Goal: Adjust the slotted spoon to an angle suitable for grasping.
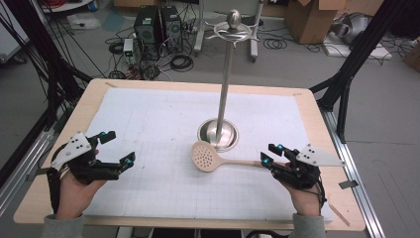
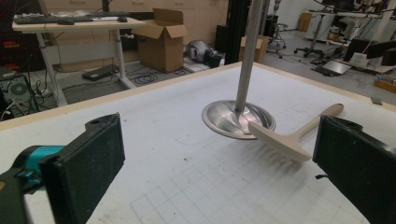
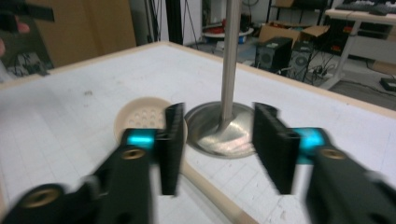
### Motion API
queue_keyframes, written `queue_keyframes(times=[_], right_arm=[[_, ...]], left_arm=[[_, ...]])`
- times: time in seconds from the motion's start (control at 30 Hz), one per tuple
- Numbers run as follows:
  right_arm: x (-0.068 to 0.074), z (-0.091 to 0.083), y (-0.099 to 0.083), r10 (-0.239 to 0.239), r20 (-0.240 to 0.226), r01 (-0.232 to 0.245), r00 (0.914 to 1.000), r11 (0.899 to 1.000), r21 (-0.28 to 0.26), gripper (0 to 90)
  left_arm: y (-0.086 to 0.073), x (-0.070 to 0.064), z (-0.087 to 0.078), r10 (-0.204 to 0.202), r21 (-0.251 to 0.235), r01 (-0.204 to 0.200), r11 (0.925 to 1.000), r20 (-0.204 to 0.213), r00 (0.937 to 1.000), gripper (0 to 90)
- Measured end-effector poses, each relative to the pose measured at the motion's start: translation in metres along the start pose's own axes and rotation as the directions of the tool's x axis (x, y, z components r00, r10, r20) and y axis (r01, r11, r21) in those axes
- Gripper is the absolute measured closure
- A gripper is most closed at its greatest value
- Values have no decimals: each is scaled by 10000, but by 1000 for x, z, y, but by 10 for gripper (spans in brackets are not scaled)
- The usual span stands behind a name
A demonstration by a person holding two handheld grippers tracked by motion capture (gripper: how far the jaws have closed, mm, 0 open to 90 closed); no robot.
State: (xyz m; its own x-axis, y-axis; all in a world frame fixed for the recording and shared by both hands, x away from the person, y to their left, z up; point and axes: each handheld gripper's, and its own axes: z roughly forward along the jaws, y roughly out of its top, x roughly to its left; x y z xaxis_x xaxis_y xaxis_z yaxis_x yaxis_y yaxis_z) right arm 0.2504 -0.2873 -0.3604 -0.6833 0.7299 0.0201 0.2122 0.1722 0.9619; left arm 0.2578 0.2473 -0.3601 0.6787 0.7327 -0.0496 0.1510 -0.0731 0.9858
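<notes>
Handle end is what matters here: the slotted spoon [image 1: 218, 158] lies flat on the gridded mat [image 1: 163, 124] just in front of the utensil stand [image 1: 227, 74], its perforated bowl touching or all but touching the near edge of the stand's round base, its long axis running from that base out to the person's right. The tip of the handle points at the right gripper [image 1: 271, 154], which sits just beyond it, jaws parted to a middling gap and holding nothing. In the right gripper view the handle passes beneath and between the two black pads [image 3: 170, 144], with the stand's pole rising straight ahead. Whether the jaws already straddle the handle or hover above it I cannot tell.

The left gripper [image 1: 118, 148] rests well to the left of the stand, spread wide and empty; from its own view the spoon's bowl lies toward its right jaw, farther off.

By my reading the right hand is plainly the nearer, and closing across the handle's width is the grasp that suits.
</notes>
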Motion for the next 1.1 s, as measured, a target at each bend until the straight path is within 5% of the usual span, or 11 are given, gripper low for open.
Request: queue_keyframes(times=[0.27,0.6,0.73,1.1], right_arm=[[-3,16,-8,254,-33,-253,9997,9990,367,879],[3,46,-13,205,-191,-185,9996,9950,980,895],[4,69,-22,1142,50,-1131,9934,9765,1833,896],[15,102,-34,259,-396,-150,9989,9667,2554,896]], left_arm=[[-4,0,-4,-23,158,24,9999,-67,10000,26],[-9,-2,-9,-11,345,14,9994,-85,10000,26],[-12,-3,-10,-4,463,7,9989,-74,10000,26],[-15,-5,-14,69,587,-64,9983,-93,9999,26]])
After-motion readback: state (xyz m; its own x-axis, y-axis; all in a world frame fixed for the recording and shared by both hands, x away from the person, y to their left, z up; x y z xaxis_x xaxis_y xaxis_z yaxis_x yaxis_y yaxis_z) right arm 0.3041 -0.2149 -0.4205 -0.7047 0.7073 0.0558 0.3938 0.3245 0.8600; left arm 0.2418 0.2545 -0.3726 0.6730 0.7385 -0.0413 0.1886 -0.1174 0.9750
